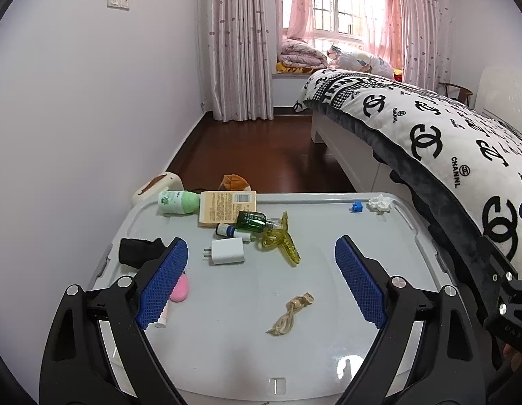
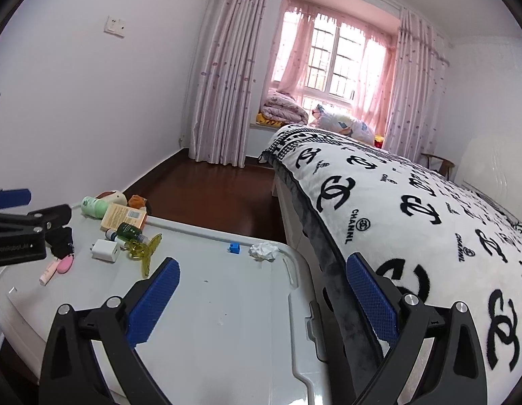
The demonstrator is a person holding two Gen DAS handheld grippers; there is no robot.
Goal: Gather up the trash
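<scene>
So the bed with its black-and-white logo blanket fills the right side, and right up against it sits the grey surface, which looks like a plastic bin lid. Left gripper hangs over the middle of it with its fingers wide apart and nothing between them. Right gripper is over the lid's bed-side edge, fingers also spread and empty. Clutter's bunched at the far left: tan box, white charger, yellow hair claw. The trash, a crumpled tissue, lies at the far right corner just beside a blue brick, well apart from both grippers.
</scene>
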